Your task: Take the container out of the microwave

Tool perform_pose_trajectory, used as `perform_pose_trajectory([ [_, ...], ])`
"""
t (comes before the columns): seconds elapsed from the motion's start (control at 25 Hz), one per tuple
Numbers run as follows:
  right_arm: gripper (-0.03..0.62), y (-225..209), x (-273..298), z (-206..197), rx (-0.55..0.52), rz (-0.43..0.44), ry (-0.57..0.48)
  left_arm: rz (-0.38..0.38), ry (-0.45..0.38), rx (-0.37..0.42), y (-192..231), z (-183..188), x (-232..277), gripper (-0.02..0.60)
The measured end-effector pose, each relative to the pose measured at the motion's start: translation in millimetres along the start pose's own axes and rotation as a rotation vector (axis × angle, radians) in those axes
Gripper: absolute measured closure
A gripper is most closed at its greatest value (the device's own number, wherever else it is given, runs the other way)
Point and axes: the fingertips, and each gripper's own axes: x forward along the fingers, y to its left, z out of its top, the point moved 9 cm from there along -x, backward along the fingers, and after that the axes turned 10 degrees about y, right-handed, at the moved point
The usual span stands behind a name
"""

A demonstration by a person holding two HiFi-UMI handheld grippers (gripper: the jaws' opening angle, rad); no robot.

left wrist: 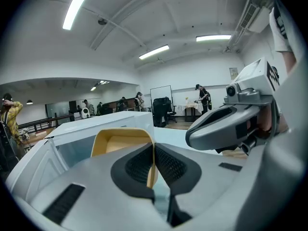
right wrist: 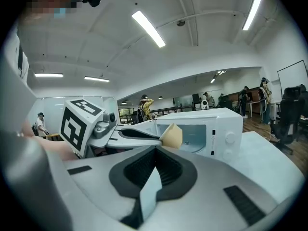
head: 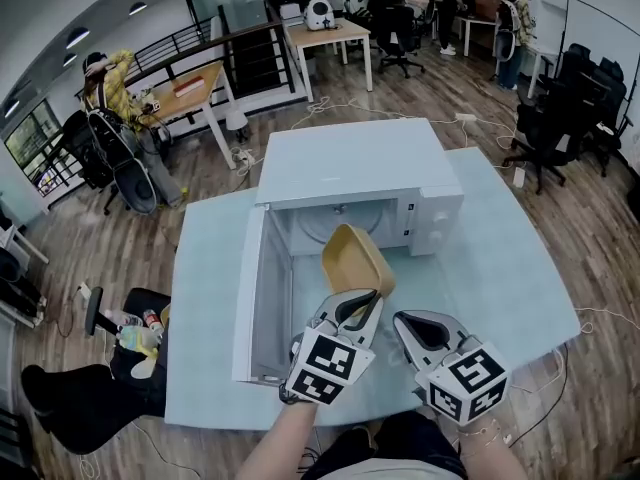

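The white microwave (head: 350,173) stands on the pale blue table (head: 500,268) with its door (head: 262,288) swung open to the left. A tan container (head: 355,258) hangs tilted in front of the open cavity. My left gripper (head: 366,300) is shut on its near rim; in the left gripper view the thin wall of the container (left wrist: 122,141) runs between the pads of the left gripper (left wrist: 154,165). My right gripper (head: 402,320) is just to the right, apart from the container. In the right gripper view the right gripper (right wrist: 155,165) has its jaws together and empty, with the container (right wrist: 172,136) ahead.
The open door stands upright along the left of the cavity. The control panel (head: 435,213) faces front right. Beyond the table are wooden desks (head: 330,33), office chairs (head: 545,133), a railing and several people on the wood floor.
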Motion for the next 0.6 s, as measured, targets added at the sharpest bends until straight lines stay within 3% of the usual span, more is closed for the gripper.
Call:
perform_pose_trajectory([
  [0.6,0.585,-12.0,-7.2,-5.0,0.002,-0.027,0.016,-0.018,0.017,0.051,-2.0,1.7,33.7,0.557],
])
